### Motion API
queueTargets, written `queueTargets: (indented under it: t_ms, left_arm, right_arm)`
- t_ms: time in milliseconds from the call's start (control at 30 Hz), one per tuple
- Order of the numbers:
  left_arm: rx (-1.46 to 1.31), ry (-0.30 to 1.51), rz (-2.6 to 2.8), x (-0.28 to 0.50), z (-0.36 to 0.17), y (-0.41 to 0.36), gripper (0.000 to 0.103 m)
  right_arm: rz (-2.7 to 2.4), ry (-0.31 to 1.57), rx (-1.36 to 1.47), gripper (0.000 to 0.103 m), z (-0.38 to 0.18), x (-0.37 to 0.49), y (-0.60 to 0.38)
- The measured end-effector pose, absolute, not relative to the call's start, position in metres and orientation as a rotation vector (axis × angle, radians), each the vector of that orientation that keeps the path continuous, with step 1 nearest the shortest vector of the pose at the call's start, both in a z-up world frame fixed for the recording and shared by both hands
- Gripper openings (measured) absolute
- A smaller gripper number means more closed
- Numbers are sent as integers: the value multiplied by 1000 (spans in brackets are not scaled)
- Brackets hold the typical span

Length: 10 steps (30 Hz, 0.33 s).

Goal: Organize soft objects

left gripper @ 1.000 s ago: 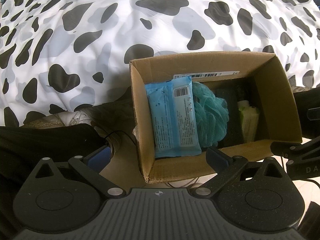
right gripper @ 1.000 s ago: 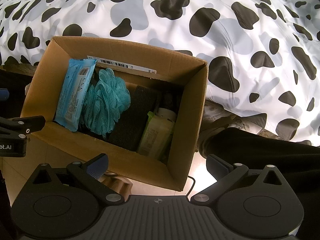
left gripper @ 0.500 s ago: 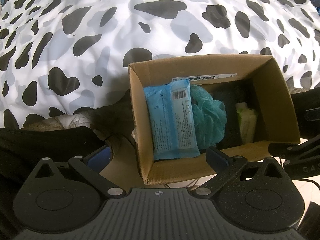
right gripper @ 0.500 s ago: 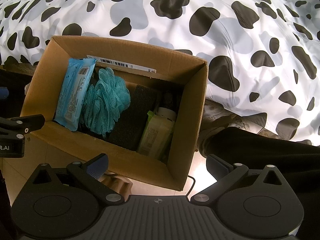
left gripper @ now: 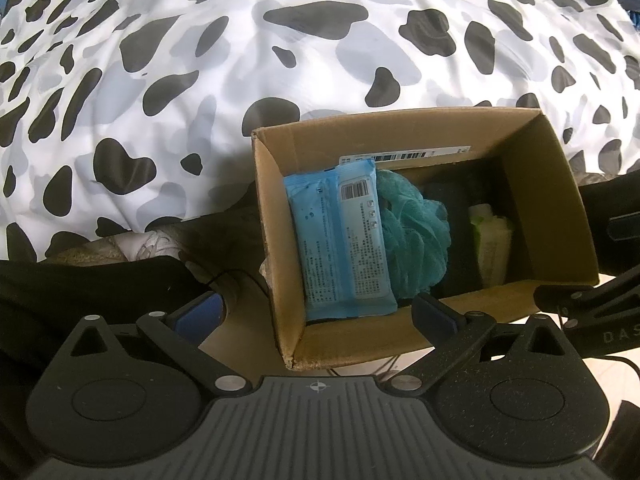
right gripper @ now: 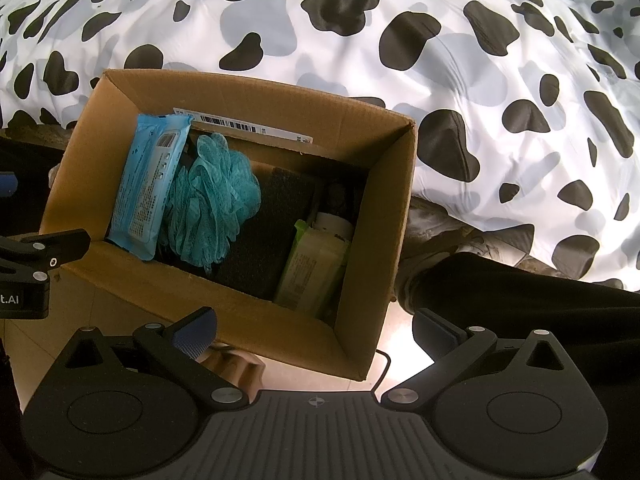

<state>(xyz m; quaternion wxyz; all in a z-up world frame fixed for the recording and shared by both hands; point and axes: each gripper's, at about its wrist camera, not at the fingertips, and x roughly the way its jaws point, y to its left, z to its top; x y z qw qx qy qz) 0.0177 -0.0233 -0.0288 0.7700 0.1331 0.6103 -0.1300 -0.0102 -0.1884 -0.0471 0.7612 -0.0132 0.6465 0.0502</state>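
Cardboard box (right gripper: 372, 208) (barcode label inside far wall) beside cow-print duvet (right gripper: 360, 40); left gripper (left gripper: 316, 312) and right gripper (right gripper: 316, 328) both splayed, empty, at its near rim.

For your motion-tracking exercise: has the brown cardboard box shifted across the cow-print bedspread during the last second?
Cannot tell. In the left wrist view the brown cardboard box sits slightly lower, but the cow-print bedspread slides down with it, so the camera likely moved, not the box.

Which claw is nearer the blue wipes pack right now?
Left. The left claw hangs open just short of the box's near wall below the blue wipes pack; the right claw sits open nearer the green pack's end.
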Motion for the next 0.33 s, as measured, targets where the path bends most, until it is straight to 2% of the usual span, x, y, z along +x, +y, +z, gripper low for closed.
queueTargets:
  t_ms: [333]
  left_arm:
    - [289,1324,-280,18,-29,-23,103]
  right_arm:
    - [109,1410,-30,103,-48,-11,-188]
